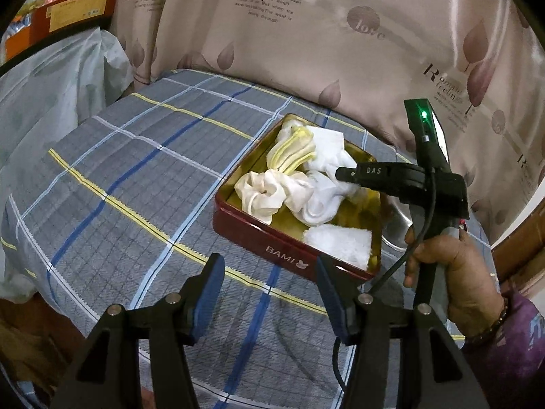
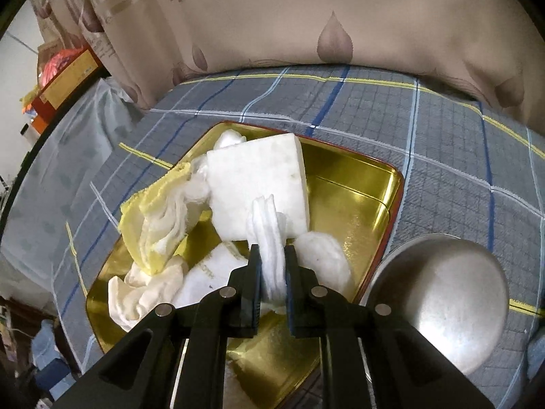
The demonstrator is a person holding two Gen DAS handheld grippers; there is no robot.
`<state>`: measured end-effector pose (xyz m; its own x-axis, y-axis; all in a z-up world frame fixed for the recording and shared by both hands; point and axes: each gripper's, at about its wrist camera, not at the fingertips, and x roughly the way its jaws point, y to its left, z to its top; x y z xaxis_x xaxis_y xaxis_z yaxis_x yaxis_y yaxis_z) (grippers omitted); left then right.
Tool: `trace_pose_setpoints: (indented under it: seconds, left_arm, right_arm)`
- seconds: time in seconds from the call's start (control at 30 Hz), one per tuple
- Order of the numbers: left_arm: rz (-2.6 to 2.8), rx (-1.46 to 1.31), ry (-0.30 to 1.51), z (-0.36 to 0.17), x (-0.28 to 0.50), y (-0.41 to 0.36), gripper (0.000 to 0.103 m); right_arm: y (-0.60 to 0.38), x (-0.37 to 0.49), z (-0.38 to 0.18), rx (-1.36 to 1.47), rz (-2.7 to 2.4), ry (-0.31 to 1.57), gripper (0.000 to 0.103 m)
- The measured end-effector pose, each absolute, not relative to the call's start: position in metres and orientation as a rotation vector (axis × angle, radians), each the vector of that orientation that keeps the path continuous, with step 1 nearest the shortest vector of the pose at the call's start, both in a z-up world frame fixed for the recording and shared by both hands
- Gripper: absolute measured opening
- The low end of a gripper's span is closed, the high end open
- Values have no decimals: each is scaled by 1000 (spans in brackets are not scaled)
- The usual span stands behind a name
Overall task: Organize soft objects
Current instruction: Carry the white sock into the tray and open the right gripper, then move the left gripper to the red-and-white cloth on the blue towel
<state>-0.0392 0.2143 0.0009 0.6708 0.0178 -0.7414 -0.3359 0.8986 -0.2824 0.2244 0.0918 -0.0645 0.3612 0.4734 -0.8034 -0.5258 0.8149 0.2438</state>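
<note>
A red BAMI tin [image 1: 265,245] with a gold inside [image 2: 357,177] lies on the plaid cover. It holds a cream scrunchie [image 1: 262,194], a yellow-edged cloth [image 2: 153,218], a white block [image 2: 255,187], a white fluffy pad [image 1: 337,242] and other white soft pieces. My right gripper [image 2: 272,255], held by a hand [image 1: 453,266], hangs over the tin's middle. It is shut on a folded white pad [image 2: 269,225] that stands up between its pads. My left gripper [image 1: 270,289] stands open just in front of the tin's near wall, holding nothing.
A steel bowl [image 2: 439,300] sits upside down against the tin's right side. A satin leaf-print cloth [image 1: 340,51] rises behind the blue-grey plaid cover [image 1: 136,187]. A plastic-wrapped bundle [image 1: 51,95] and a red box [image 1: 75,6] are at the far left.
</note>
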Motion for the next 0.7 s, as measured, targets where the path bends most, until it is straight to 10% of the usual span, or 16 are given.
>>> trace_pose_setpoints:
  seconds: [0.1, 0.27, 0.7]
  left_arm:
    - [209, -413, 827, -1, -39, 213, 56]
    - [216, -376, 838, -2, -36, 207, 56]
    - [236, -270, 829, -6, -37, 192, 56]
  right_arm:
    - [89, 223, -61, -63, 640, 993, 18]
    - [72, 215, -41, -8, 658, 903, 68]
    - [-85, 116, -16, -54, 424, 621, 80]
